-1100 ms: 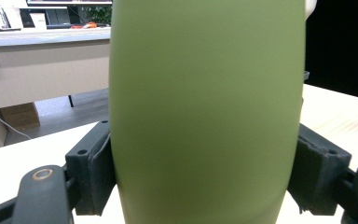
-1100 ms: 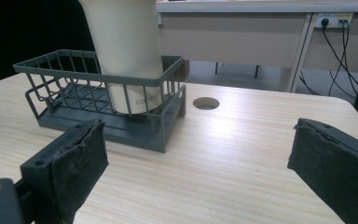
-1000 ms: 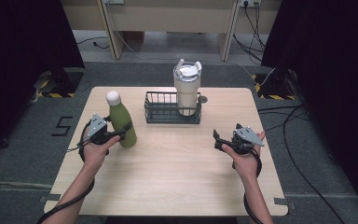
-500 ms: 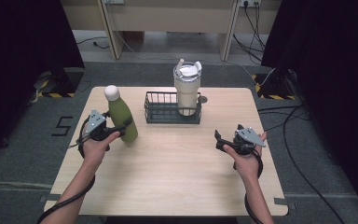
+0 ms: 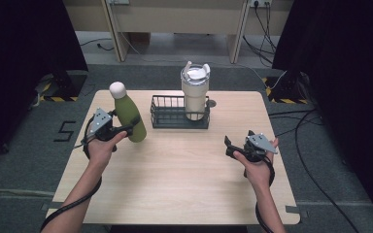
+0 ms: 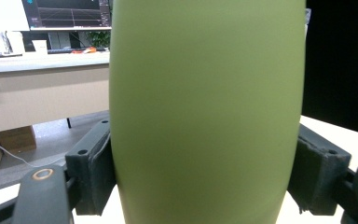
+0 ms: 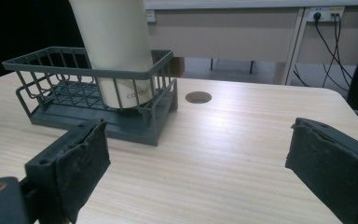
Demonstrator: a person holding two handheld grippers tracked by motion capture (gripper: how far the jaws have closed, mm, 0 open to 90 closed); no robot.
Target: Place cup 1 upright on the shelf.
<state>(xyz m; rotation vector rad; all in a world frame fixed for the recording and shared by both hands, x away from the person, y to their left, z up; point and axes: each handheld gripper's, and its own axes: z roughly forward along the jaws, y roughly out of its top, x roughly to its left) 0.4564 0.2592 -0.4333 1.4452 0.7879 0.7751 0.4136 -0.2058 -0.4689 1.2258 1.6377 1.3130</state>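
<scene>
High view: left gripper [image 5: 126, 130] clamps the green bottle [image 5: 128, 116] at its lower body, jaws one on each side. Bottle leans a bit, white cap up and away from the hand, and I can't tell if its base is on the table [image 5: 184, 184] or just off it. Wire basket [image 5: 178, 111] sits just past the bottle, off to the gripper's right; a cream tumbler [image 5: 194, 93] stands upright in the basket's right end, so the left end is free. Right gripper [image 5: 229, 145] rests low over the table, well apart from the basket, jaws spread, holding nothing.

Left gripper view: the bottle [image 6: 207, 112] sits between the two black pads [image 6: 314, 172], both pressed to its sides. Firm hold, centred.

Right gripper view: jaws wide, bare table [image 7: 242, 154] between them. The basket [image 7: 93, 93] is ahead and to the left, the tumbler [image 7: 116, 51] standing inside it at the near end.

Step, as I judge it: bottle grasped, carry toward the basket starting. Next move calls for lifting clear of the basket rim, moving over the free compartment beside the tumbler, straightening the bottle, then lowering. Risk is knocking the tumbler or catching the wire rim. The right gripper may need to steady the basket.
</scene>
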